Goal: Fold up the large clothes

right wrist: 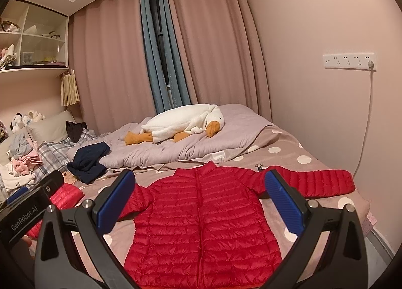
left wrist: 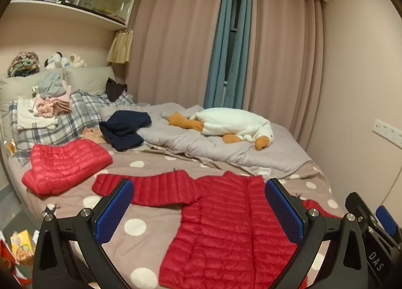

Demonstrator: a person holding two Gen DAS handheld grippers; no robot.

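Both the left gripper and the right gripper hover with jaws spread wide and empty, blue ribbed pads bare, above the red jacket. It lies flat, zipped, front up at lower centre of the bed, both sleeves out sideways: no fold started. A second red puffer, quilted alike, sits bundled at left, seemingly folded; navy clothes behind remain heaped.

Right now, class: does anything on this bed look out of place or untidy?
The red puffer jacket lies flat, sleeves spread, ready to fold. What looks untidy is the navy garment, crumpled in a heap beside the grey duvet. Both grippers hover open.
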